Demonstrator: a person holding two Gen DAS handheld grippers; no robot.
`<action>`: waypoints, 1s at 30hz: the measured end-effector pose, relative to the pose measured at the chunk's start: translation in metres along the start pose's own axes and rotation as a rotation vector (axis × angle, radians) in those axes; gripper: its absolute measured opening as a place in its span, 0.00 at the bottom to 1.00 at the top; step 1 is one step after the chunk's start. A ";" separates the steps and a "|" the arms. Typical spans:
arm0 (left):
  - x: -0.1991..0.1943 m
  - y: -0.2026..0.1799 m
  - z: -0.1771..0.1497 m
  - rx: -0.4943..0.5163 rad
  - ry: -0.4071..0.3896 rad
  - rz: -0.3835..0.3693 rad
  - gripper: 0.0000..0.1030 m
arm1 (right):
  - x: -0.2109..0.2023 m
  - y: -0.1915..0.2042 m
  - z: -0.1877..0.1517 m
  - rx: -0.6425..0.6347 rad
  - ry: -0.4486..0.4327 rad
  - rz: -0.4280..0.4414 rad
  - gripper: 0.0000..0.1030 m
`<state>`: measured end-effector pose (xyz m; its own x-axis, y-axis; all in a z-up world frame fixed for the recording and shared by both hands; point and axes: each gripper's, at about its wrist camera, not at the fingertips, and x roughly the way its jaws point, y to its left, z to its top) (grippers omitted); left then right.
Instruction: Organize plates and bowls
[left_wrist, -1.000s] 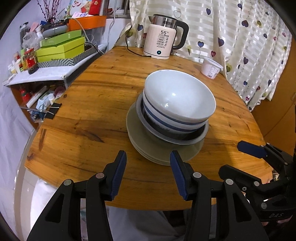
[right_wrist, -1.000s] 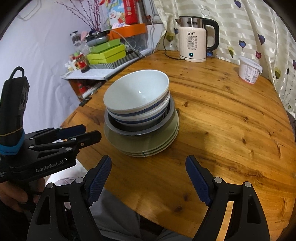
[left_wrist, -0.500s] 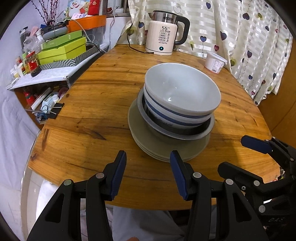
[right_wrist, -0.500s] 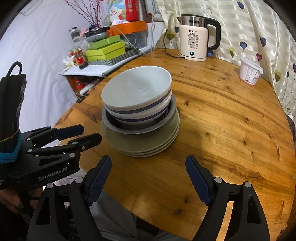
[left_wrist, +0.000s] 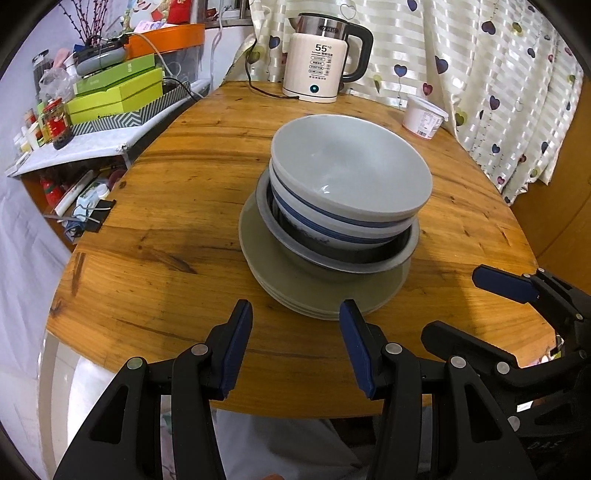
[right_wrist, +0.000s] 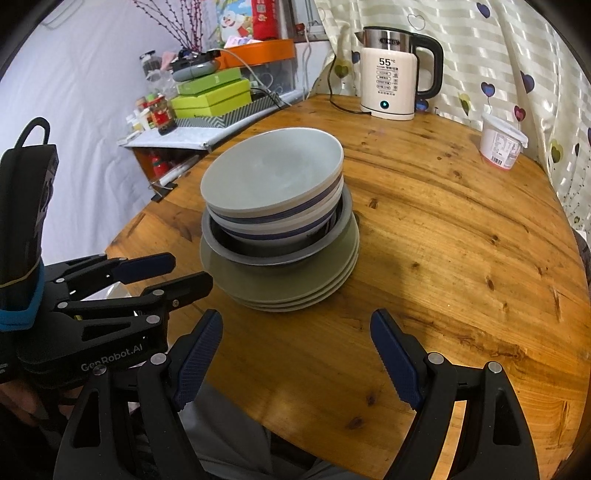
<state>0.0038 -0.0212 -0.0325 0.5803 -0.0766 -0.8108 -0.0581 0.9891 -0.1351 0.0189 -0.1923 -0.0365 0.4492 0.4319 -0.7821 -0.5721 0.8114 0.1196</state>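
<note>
One stack stands mid-table: greenish plates (left_wrist: 280, 269) (right_wrist: 258, 284) at the bottom, a grey-rimmed dark dish (left_wrist: 266, 206) (right_wrist: 218, 240) on them, and nested white bowls with blue stripes (left_wrist: 351, 166) (right_wrist: 273, 173) on top. My left gripper (left_wrist: 295, 314) hovers over the near table edge just short of the plates, open with nothing between its blue pads. In the right wrist view it (right_wrist: 181, 271) shows at the left. My right gripper (right_wrist: 295, 321) is open wider and also holds nothing, just short of the stack's near right side. The left wrist view shows it (left_wrist: 476, 306) at the right.
The round wooden table (left_wrist: 184, 184) (right_wrist: 443, 240) carries an electric kettle (left_wrist: 317, 62) (right_wrist: 391, 85) with its cord at the back and a white tub (left_wrist: 423, 118) (right_wrist: 502, 144) at the back right. A cluttered side shelf with green boxes (left_wrist: 118, 92) (right_wrist: 210, 96) stands left. A heart-print curtain (left_wrist: 498, 74) hangs behind.
The left gripper has drifted a little towards the stack. The right gripper has stayed still, and both sets of jaws keep the same width.
</note>
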 end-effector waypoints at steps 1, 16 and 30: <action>0.000 0.000 0.000 0.001 -0.001 0.000 0.49 | 0.000 0.001 0.000 -0.001 0.000 0.000 0.81; 0.000 0.001 -0.001 -0.007 0.003 -0.002 0.49 | 0.000 0.000 -0.001 -0.001 0.000 0.003 0.81; 0.002 -0.001 -0.003 -0.011 0.013 -0.009 0.49 | 0.000 0.000 -0.003 -0.002 0.001 0.006 0.81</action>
<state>0.0031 -0.0229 -0.0356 0.5701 -0.0870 -0.8169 -0.0617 0.9870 -0.1481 0.0171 -0.1932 -0.0383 0.4451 0.4366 -0.7818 -0.5759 0.8081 0.1234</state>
